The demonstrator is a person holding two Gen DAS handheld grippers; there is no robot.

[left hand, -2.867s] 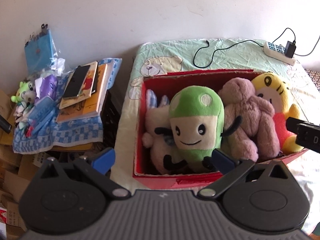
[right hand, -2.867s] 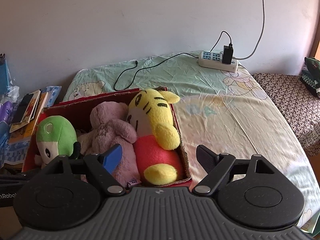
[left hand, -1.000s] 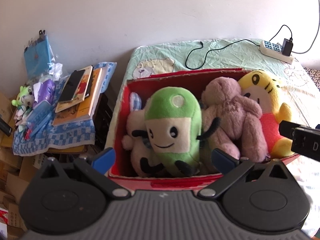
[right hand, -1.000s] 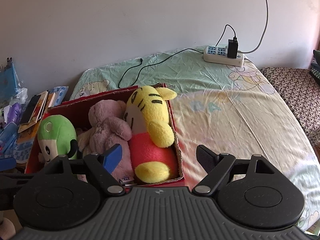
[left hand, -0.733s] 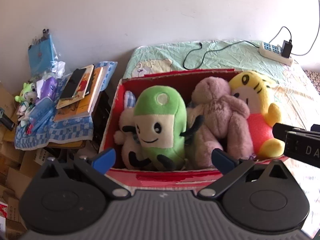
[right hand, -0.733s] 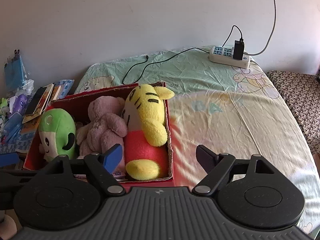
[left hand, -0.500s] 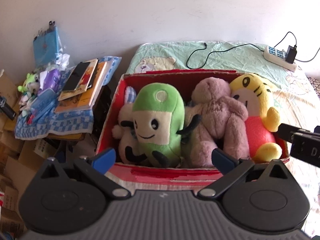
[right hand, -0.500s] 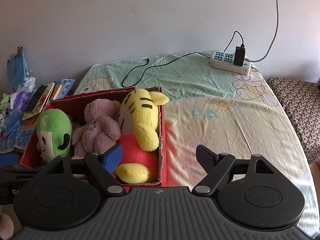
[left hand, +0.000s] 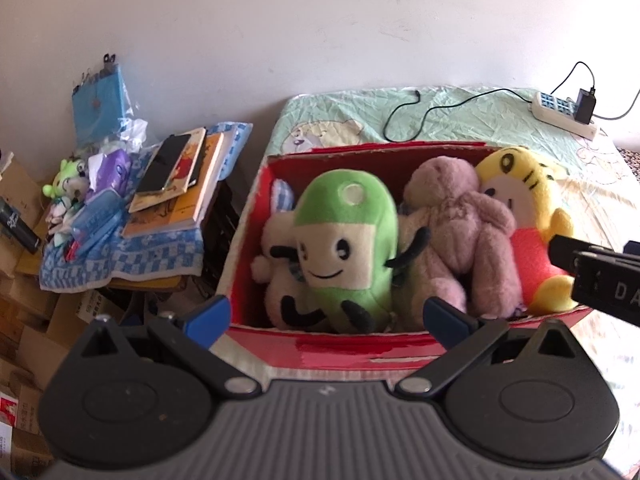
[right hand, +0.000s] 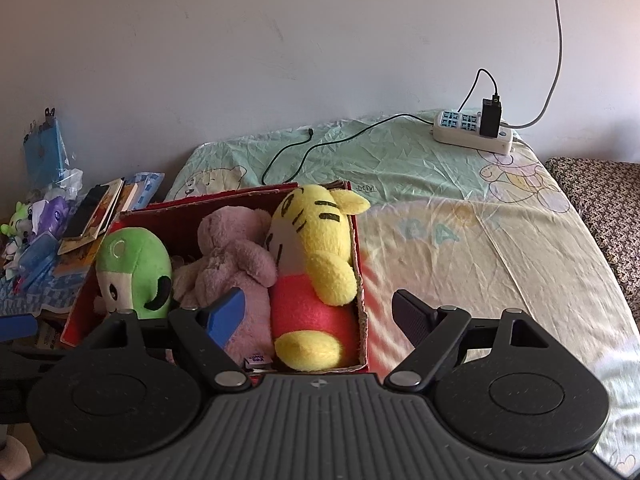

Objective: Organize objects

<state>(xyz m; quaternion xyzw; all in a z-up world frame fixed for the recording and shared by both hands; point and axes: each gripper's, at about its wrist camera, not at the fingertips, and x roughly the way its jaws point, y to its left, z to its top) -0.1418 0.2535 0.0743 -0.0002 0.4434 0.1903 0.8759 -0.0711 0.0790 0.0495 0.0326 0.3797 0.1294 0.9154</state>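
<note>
A red cardboard box (left hand: 360, 354) (right hand: 358, 252) sits at the bed's left edge, packed with plush toys. From left to right it holds a white toy (left hand: 276, 248), a green one (left hand: 344, 240) (right hand: 134, 268), a mauve bear (left hand: 460, 232) (right hand: 236, 256) and a yellow tiger in a red shirt (left hand: 524, 216) (right hand: 316, 264). My left gripper (left hand: 326, 316) hangs open above the box's near wall. My right gripper (right hand: 320, 314) is open too, over the tiger's legs and the box's right wall. Nothing is between either pair of fingers.
A low stand left of the bed carries books with a phone (left hand: 176, 168), a blue checked cloth (left hand: 120, 264), small toys (left hand: 64, 184) and a blue bag (left hand: 100, 104). A power strip (right hand: 472, 132) with a charger and cable (right hand: 320, 148) lies at the bed's far end. Cardboard boxes (left hand: 24, 320) sit below.
Both grippers have drifted back and up from the box, still open. The box now looks smaller and further left in the right wrist view. The toys have not moved.
</note>
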